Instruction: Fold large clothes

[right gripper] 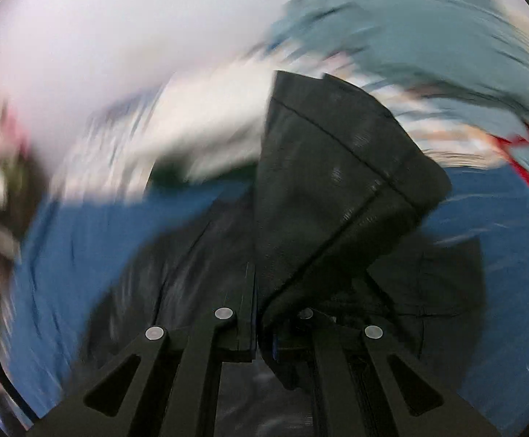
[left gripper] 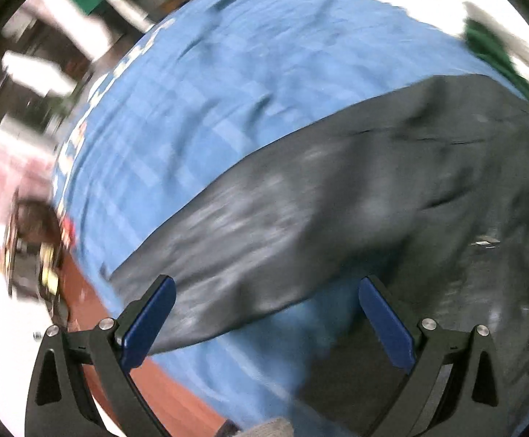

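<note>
Dark garment (left gripper: pixel 355 196) spread across a blue checked cloth (left gripper: pixel 198 102), which serves here as the reference surface; both views are smeared by motion blur. Left wrist view: the left gripper (left gripper: pixel 266 322) has its two blue-padded fingers (left gripper: pixel 149 322) spread wide apart with nothing between them, poised above the near edge of the dark garment where that edge crosses the blue checked cloth. The garment covers the right and lower portion of the cloth and lies in soft wrinkles; a fine seam line runs across its upper part. A reddish-brown surface (left gripper: pixel 144 375) shows beyond the cloth's lower left border, and a green item (left gripper: pixel 490 54) sits past the cloth's upper right corner. Right wrist view: the right gripper (right gripper: pixel 260 331) is pressed together on a fold of the dark garment (right gripper: pixel 337 189), the fabric rising from between the fingers as a lifted, stitched flap that stands above the blue checked cloth (right gripper: pixel 93 240). The remainder of the garment rests on the cloth on either side of the gripper. Past the cloth's far edge lies pale, blurred material whose identity cannot be determined.
</note>
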